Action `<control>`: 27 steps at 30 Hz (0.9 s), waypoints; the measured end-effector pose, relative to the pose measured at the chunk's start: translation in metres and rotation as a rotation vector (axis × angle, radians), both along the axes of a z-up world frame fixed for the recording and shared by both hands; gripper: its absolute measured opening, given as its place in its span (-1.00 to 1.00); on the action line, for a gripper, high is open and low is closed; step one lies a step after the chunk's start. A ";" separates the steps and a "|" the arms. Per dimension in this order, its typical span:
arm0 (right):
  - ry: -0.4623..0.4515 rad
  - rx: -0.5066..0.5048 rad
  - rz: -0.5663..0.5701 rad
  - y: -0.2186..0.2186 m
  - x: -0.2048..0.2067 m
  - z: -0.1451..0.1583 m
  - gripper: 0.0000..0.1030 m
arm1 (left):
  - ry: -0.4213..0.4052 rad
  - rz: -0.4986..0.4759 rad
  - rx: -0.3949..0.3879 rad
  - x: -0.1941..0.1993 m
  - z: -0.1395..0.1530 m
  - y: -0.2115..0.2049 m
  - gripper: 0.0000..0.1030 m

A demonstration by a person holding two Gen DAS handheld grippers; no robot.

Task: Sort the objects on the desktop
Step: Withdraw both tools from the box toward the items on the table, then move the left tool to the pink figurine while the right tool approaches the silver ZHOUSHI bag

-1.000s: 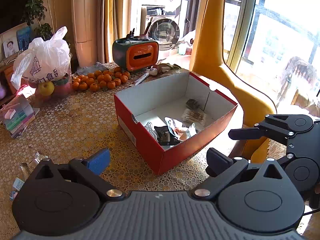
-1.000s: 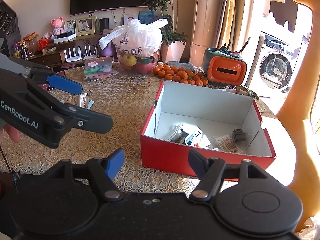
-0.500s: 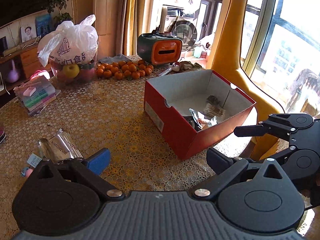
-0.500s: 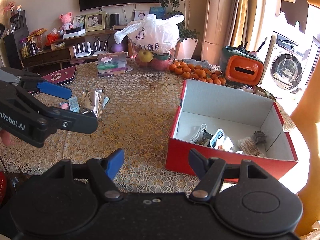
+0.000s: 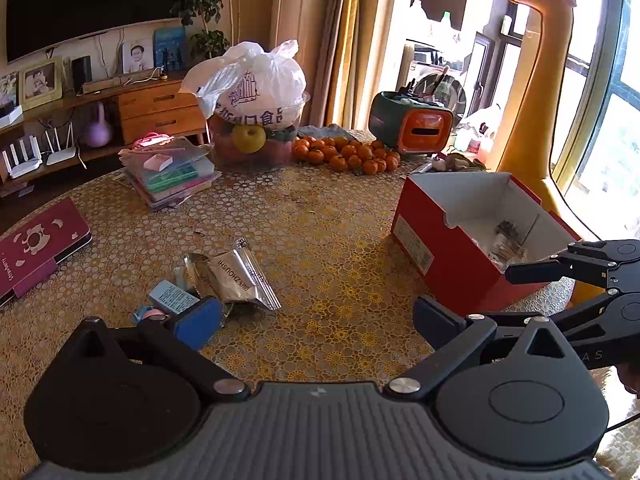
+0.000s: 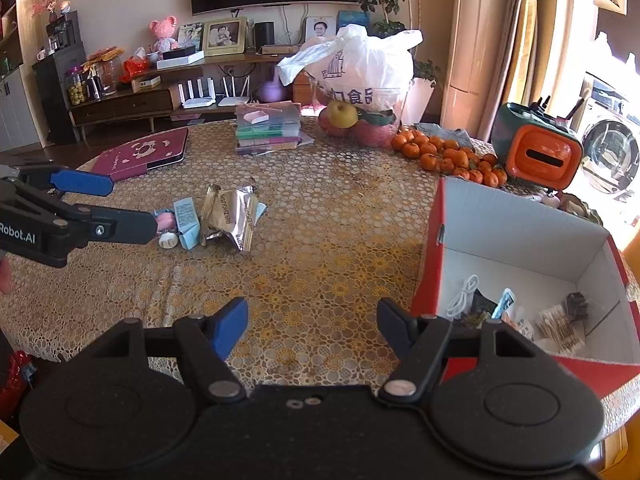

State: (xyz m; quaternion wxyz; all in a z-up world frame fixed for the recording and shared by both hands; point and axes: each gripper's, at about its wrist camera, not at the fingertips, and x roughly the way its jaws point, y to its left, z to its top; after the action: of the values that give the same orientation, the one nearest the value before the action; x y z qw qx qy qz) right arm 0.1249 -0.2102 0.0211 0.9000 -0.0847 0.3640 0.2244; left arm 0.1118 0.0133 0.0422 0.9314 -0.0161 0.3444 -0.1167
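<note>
We find both claws spread and empty: left claw (image 5: 316, 318), right claw (image 6: 312, 320). The foil packet (image 5: 236, 276) lies on the tabletop (image 5: 320, 240), well apart from the box (image 6: 520, 240). Only the right view shows the box's contents, including a cable (image 6: 464, 294).

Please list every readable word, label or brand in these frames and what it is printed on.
"Robot.AI": side of the left tool, start cut off.
"BIKZHOUSHI", roughly: silver snack packet.
"口食", partly: white plastic bag.
Blue carton, red box label, maroon case: too blurred.
</note>
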 end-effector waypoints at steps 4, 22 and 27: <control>-0.002 0.010 0.029 0.018 0.007 0.003 0.39 | 0.002 0.026 0.000 -0.003 -0.006 0.019 1.00; 0.010 0.000 0.133 0.099 0.047 -0.012 0.39 | 0.014 0.084 0.028 0.010 -0.045 0.083 1.00; 0.027 0.006 0.139 0.117 0.061 -0.025 0.39 | 0.020 0.076 0.044 0.021 -0.062 0.096 1.00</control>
State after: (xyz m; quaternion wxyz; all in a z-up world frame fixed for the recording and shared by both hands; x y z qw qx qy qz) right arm 0.1861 -0.0931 -0.0037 0.8776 -0.1039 0.3684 0.2886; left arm 0.1330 0.1094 -0.0197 0.9318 -0.0097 0.3553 -0.0733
